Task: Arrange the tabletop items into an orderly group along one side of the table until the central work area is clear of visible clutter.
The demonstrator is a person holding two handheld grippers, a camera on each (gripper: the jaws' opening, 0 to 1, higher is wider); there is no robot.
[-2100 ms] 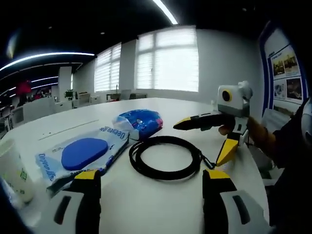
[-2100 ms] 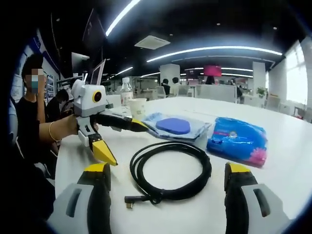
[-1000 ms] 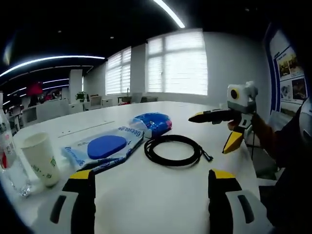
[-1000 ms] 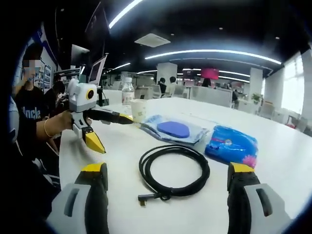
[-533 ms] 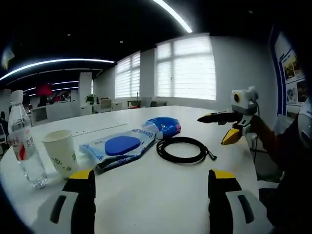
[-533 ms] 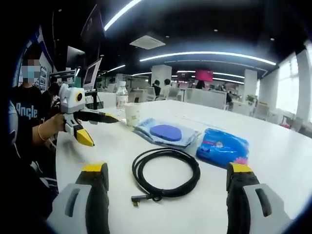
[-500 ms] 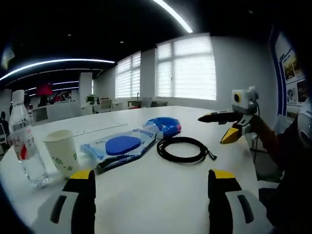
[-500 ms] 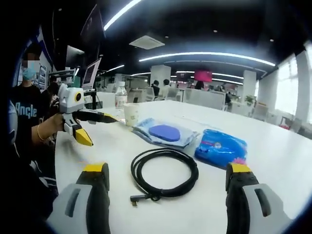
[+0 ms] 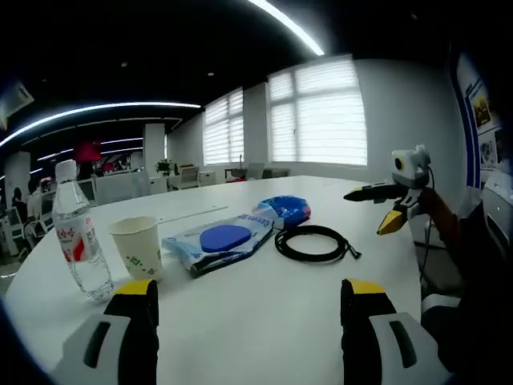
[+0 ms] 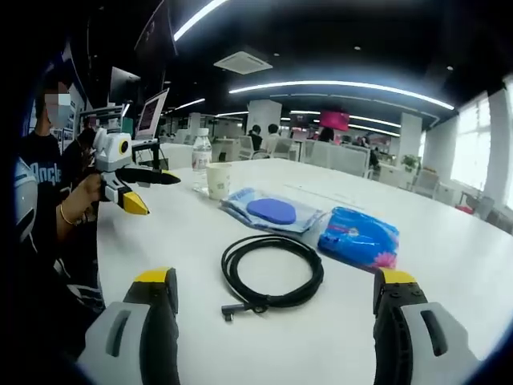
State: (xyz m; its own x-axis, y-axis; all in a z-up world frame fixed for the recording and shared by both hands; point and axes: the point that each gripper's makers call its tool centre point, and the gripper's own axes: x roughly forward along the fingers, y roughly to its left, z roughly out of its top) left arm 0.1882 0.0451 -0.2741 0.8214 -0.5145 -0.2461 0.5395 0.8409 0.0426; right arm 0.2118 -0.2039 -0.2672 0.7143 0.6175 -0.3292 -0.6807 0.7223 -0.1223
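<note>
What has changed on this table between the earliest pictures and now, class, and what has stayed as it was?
Both grippers have drawn back from the items, open and holding nothing: the left gripper and right gripper look farther off. The left gripper view now takes in a water bottle and paper cup. The black cable, blue pouch and wipes pack lie as before on the white table; nothing was grasped or released.

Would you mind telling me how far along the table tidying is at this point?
Nothing looks done: the water bottle, paper cup, wipes packet, blue pouch and coiled cable lie spread across the table. Both claws, left claw and right claw, are open and empty. All grouping remains.
</note>
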